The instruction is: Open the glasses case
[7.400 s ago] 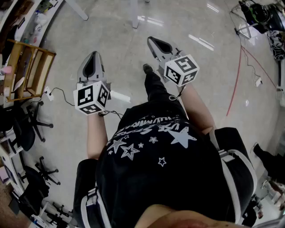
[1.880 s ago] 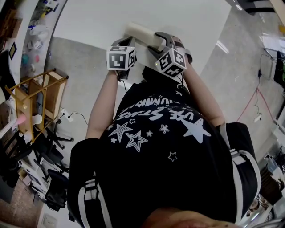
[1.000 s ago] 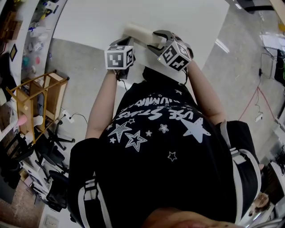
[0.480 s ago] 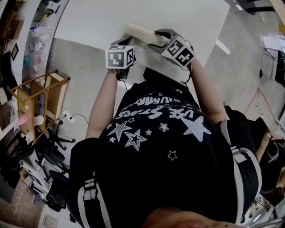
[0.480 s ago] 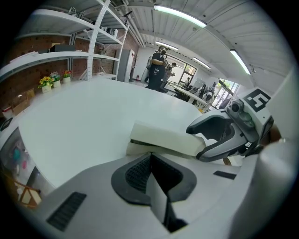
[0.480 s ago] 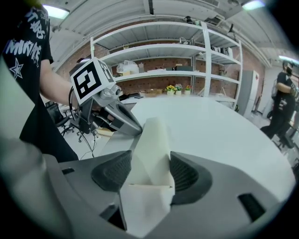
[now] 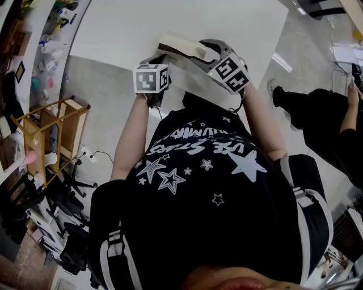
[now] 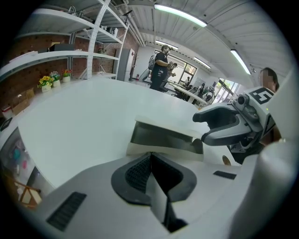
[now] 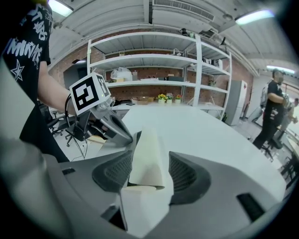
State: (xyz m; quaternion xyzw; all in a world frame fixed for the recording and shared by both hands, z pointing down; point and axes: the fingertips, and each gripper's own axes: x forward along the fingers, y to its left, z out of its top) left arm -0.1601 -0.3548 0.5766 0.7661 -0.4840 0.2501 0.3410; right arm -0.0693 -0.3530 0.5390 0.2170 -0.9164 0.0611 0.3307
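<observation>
Item: glasses case [image 7: 180,45], cream, probably a stiff, light, slick shell. The right gripper [image 9: 149,158] is clamping its raised lid; the left gripper [image 8: 150,155], jaws together, is touching its base edge.

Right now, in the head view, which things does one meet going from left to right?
wooden rack → left gripper → glasses case → right gripper → standing person's legs

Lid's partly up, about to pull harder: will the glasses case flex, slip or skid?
Probably stiff: the glasses case lid shows a straight edge in the right hand-held gripper. Its smooth shell may slip. Likely light; its base could skid on the table.
</observation>
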